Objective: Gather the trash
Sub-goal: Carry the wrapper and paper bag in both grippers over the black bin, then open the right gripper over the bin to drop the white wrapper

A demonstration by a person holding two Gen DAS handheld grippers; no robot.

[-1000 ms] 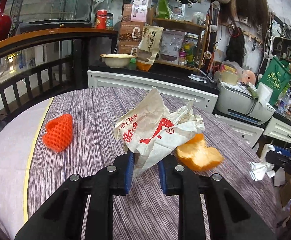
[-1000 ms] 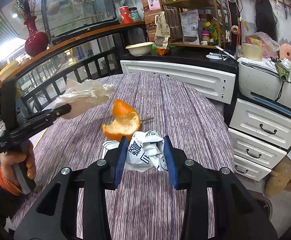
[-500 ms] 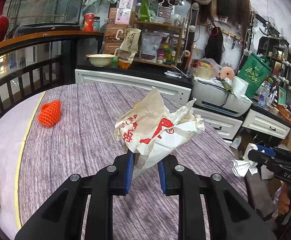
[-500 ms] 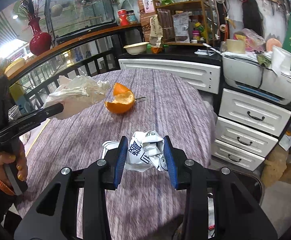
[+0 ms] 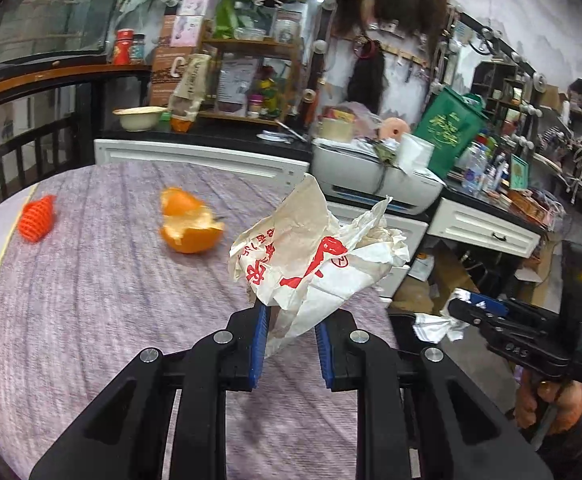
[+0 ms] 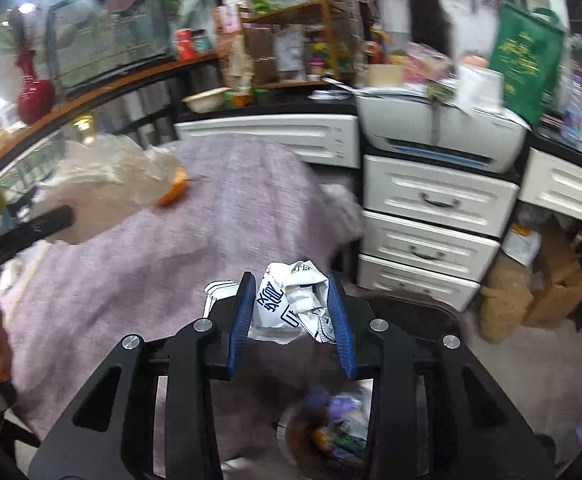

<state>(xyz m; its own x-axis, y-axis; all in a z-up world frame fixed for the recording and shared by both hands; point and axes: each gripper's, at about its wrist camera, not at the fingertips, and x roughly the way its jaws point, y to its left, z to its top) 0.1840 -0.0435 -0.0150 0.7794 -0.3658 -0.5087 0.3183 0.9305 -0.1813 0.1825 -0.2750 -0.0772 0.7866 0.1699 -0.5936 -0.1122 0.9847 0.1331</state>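
Left gripper (image 5: 290, 340) clamped on red-printed paper wrapper (image 5: 311, 256), right gripper (image 6: 289, 316) clamped on blue-lettered crumpled paper (image 6: 291, 300), lettering unreadable

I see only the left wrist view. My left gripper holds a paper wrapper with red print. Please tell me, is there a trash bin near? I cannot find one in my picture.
Observer: Yes. In the right wrist view a bin shows low down, under the right gripper, beside the table edge.
Operator: Is the bin empty?
Observer: No. It already has rubbish in it, purple and orange pieces among others.
Operator: What does the right gripper hold? For me it is small and partly hidden.
Observer: A crumpled white wrapper with dark blue print, pressed between the blue pads.
Operator: Is my left gripper over the bin too?
Observer: No. The left gripper and its paper wrapper are above the tablecloth.
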